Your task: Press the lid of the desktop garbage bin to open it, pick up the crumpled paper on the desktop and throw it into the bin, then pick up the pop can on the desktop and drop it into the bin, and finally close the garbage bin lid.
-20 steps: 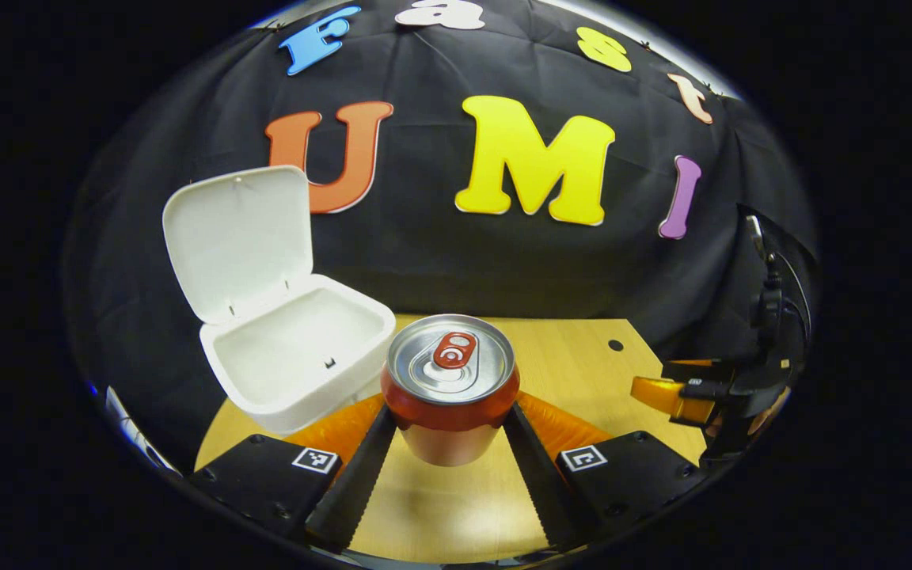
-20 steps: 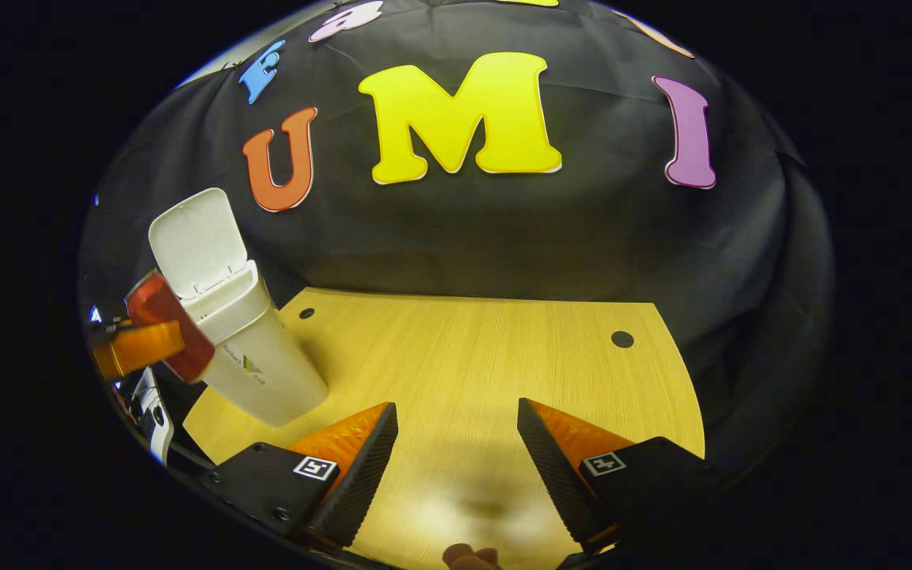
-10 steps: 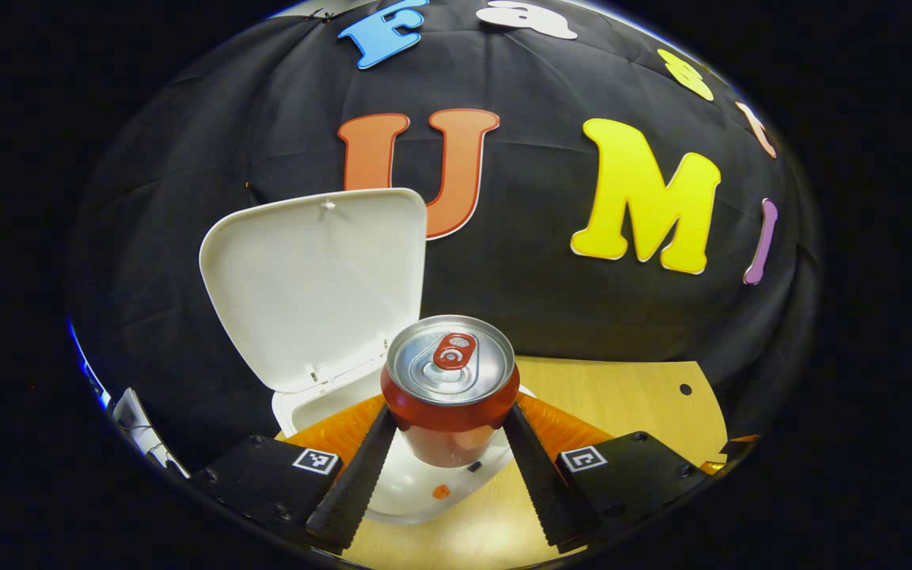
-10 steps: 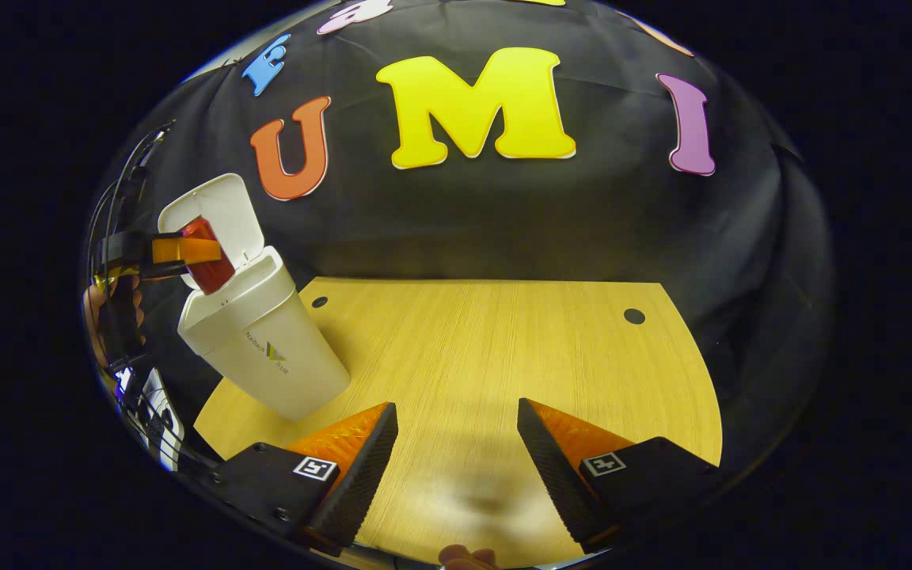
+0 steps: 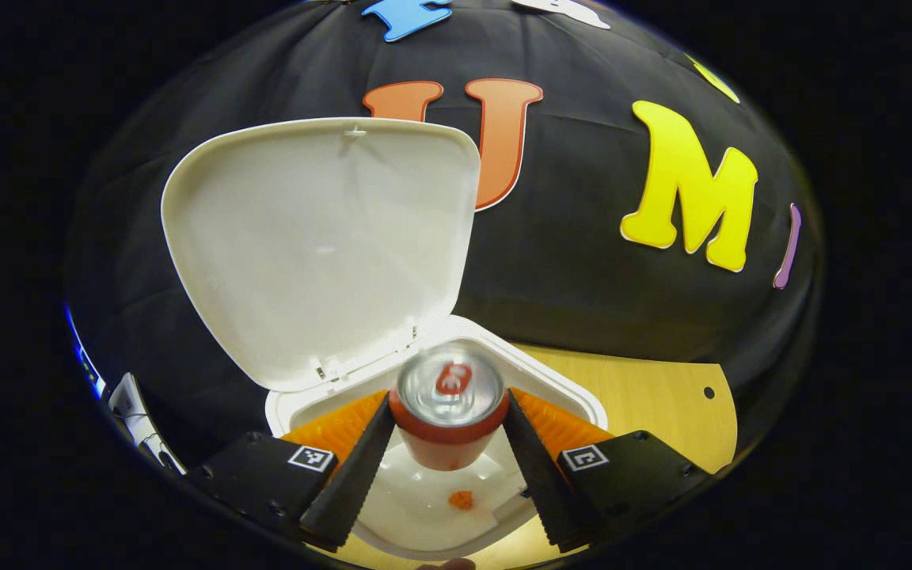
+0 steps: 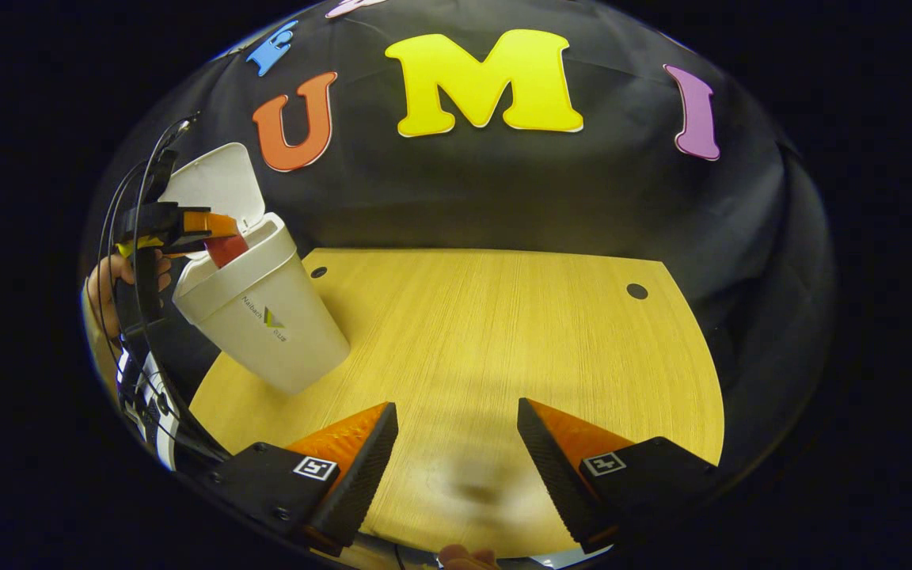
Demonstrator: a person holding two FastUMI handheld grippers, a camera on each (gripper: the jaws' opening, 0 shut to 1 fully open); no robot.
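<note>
Wooden tabletop carries the bin at its far left corner, lid raised, where the left gripper pinches the can over the opening; the right gripper hovers spread.

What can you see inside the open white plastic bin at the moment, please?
Inside the white plastic bin, the red pop can hangs between the left gripper fingers. A small orange spot shows on the bin's pale interior; the can hides the rest.

Wooden table bears one bin (lid up).
</note>
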